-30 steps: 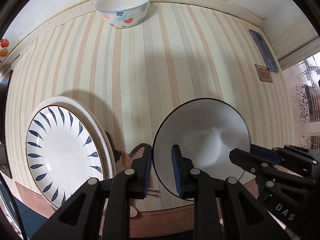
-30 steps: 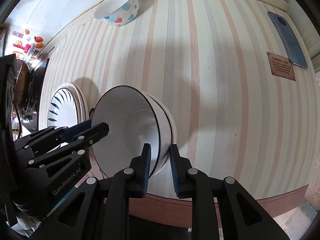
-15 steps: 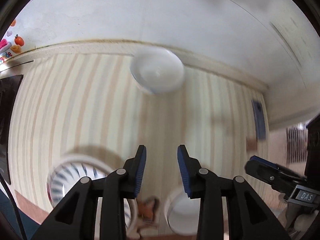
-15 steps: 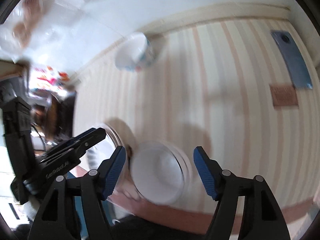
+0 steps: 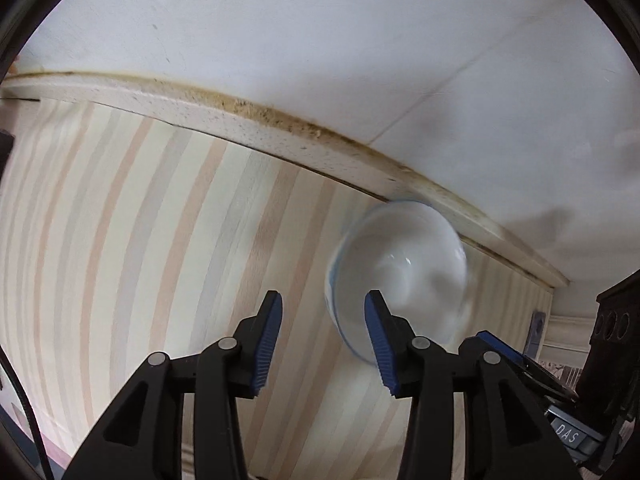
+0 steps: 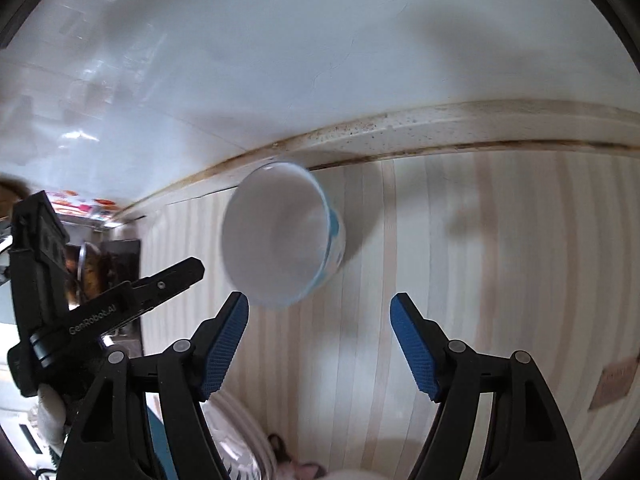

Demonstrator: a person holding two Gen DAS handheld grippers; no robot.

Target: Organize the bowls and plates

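1. Our left tool is spread apart with nothing between its blue pads, hovering above the striped worktop.
2. Our right tool gapes wider still, also holding nothing; its left pad sits just near of the bowl's rim in the right wrist view.
3. The bowl, white inside with a blue pattern on its outer wall, stands on the worktop at the far edge, close against the speckled backsplash ledge. It is blurred in both views.
4. In the left wrist view the same bowl lies just beyond and right of the left tool's right pad; we cannot tell whether they touch.
5. Each tool shows in the other's camera: the right at the lower right, the left at the left.
6. Beyond the ledge rises a white wall.
7. A small brown card lies on the worktop at the right.
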